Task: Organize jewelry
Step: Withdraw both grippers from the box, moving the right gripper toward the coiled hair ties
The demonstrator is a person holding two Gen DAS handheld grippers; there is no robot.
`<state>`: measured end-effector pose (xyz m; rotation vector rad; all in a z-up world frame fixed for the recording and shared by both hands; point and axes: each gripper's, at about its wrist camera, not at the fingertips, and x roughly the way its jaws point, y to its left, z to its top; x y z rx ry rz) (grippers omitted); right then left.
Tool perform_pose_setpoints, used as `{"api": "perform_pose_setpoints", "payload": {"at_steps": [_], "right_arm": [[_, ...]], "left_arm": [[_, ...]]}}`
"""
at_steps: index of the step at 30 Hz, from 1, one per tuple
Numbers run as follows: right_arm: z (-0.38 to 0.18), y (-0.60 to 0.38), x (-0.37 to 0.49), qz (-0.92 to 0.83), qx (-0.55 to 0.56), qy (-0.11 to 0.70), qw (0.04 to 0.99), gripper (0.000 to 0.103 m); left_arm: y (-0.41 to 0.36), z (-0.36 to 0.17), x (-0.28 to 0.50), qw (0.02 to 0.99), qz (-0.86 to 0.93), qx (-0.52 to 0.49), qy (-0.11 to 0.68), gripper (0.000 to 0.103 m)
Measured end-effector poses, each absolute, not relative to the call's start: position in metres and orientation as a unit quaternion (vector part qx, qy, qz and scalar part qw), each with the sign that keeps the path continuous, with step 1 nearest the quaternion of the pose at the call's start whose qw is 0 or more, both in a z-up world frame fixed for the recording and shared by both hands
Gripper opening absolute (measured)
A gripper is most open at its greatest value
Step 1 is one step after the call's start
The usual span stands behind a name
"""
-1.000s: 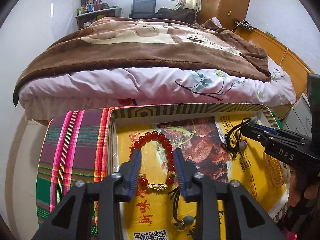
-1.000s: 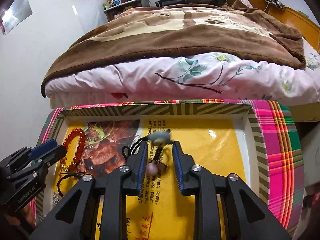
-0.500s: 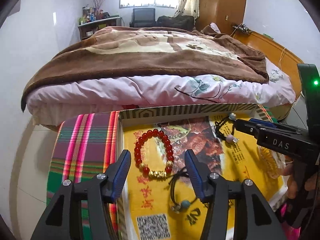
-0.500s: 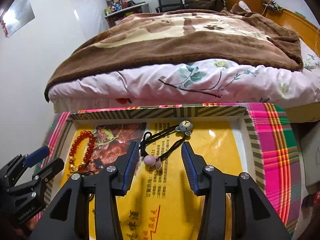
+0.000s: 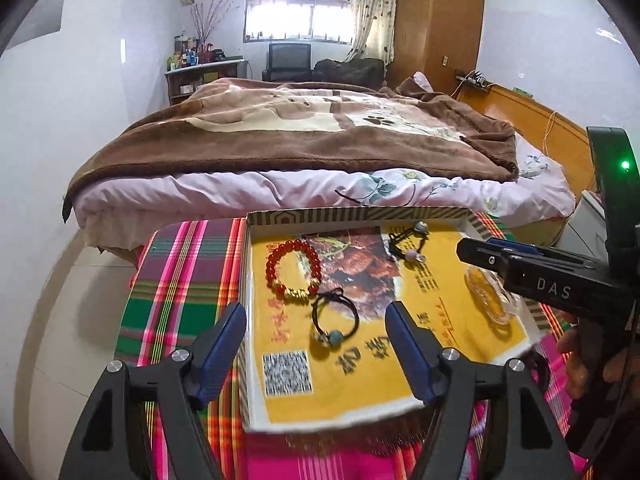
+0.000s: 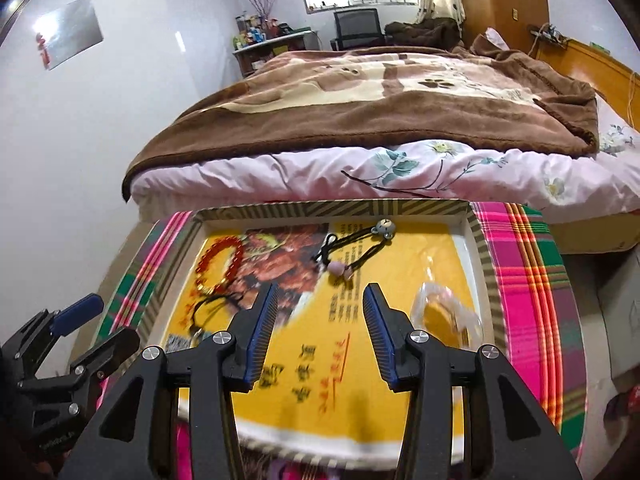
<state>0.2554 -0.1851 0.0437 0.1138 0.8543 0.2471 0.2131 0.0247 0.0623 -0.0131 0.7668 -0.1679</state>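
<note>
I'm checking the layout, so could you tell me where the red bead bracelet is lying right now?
The red bead bracelet lies flat in the tray's far-left part in the left wrist view, just beyond a black cord bracelet.

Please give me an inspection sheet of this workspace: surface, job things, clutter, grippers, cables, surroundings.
Surface: plaid cloth with a shallow box tray on it, yellow printed sheet inside.
Job's things: red bead bracelet, black cord bracelet, cord with bear charm, clear bangle, all lying in the tray, apart.
Clutter: nothing seen.
Grippers: left gripper jaws opening, nothing between them; right gripper open, empty.
Cables: nothing seen near the tray.
Surroundings: bed with brown blanket right behind the tray.
</note>
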Motion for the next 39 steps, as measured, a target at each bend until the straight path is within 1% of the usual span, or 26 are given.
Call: {"api": "perform_pose_setpoints", "payload": {"at_steps": [11,13,20,28,39], "right_arm": [[0.045,-0.206,0.188,0.125,0.07,0.394,0.908,0.046],[0.041,-0.214,0.174,0.124,0.071,0.395,0.908,0.046],[0.018,-0.236,0.139,0.101,0.051,0.408,0.906,0.046],[-0.008,-0.199,0.137,0.14,-0.014,0.429,0.892,0.046],[-0.032,-0.183,0.164,0.117,-0.055,0.469,0.874,0.046]], "left_arm": [[0.028,0.073,0.149,0.934,-0.083,-0.009,0.349,0.074],[0.033,0.069,0.137,0.933,-0.087,-0.021,0.349,0.076],[0.05,0.048,0.107,0.927,-0.093,-0.049,0.36,0.077],[0.069,0.01,0.081,0.911,-0.091,-0.082,0.395,0.078],[0.078,0.002,0.076,0.907,-0.089,-0.085,0.404,0.078]]}}
